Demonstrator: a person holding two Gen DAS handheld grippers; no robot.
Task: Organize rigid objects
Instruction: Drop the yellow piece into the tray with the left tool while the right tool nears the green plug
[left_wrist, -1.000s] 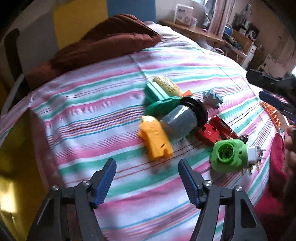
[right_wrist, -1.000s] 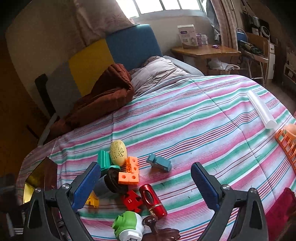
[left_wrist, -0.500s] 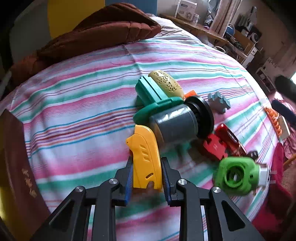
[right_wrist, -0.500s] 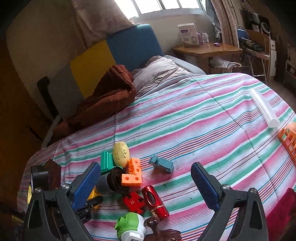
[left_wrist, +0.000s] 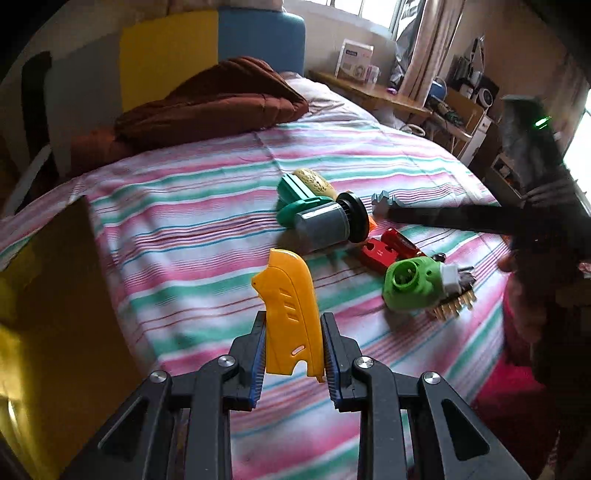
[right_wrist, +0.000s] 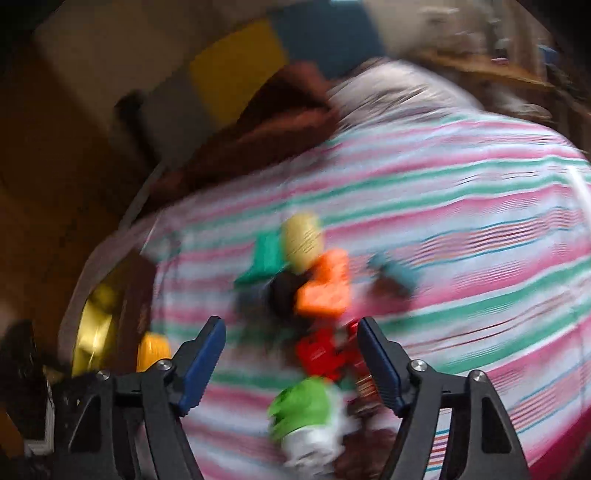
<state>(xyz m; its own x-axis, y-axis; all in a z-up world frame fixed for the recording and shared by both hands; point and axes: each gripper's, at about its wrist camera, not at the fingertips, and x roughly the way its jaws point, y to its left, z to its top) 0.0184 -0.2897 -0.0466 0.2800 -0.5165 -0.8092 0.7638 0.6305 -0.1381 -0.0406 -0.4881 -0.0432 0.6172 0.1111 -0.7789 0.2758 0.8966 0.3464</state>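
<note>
right now my left gripper (left_wrist: 291, 352) pinches the yellow plastic casing (left_wrist: 290, 314) by its lower end, both blue pads flat on its long sides, and the piece stands clear of the striped bedsheet (left_wrist: 184, 221). its tip points toward the pile. taking the grey cylinder with the black cap (left_wrist: 328, 223) as the middle of that pile: the green ribbed block (left_wrist: 291, 188) and the yellowish patterned egg (left_wrist: 314, 182) lie just behind it, the red puzzle-shaped piece (left_wrist: 380, 253) just to its right, and the bright green round toy (left_wrist: 410, 282) nearer me on the same side, touching a brown bristly thing i cannot identify.

my right gripper (right_wrist: 291, 363) carries nothing; its jaws are closing, and between them in its badly blurred view sit the red piece and, lower, the green toy. i cannot tell which one it is meant for, or whether the pads touch either yet.

to do this step well i judge i should keep the squeeze on the casing even, since it is smooth and tapered and could pivot or slip, and lift it straight away from the grey cylinder so nothing gets nudged. the right side should slow, settle over one object only, and close on flat faces, not corners.
</note>
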